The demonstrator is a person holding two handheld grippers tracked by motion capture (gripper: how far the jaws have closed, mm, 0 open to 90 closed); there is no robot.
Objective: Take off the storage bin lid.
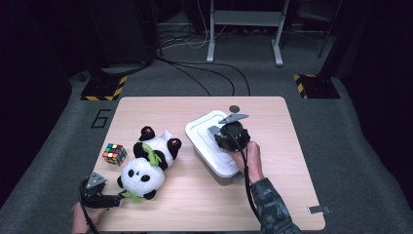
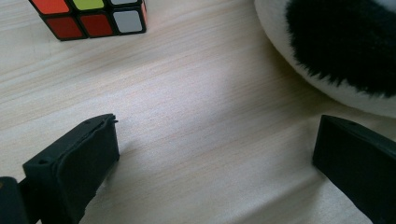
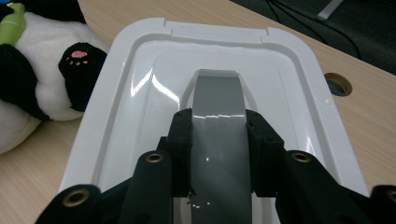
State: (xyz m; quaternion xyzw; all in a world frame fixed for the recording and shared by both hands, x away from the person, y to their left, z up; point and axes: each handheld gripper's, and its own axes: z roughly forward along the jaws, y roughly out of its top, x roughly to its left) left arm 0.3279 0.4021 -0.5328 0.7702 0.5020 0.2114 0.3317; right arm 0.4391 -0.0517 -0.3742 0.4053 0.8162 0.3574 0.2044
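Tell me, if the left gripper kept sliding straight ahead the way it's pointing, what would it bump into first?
Probably bare table. The left gripper is open, with the puzzle cube ahead to one side and the plush panda to the other. It might brush the panda, though depth is unclear.

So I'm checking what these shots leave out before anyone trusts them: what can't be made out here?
- What the white box contains: its lid is on, in the high view and the right gripper view.
- The grey handle's near end: the right gripper, shut on it, covers it.
- Most of the puzzle cube: cut by the top edge in the left gripper view.
- The toy panda: cut by the edge there.
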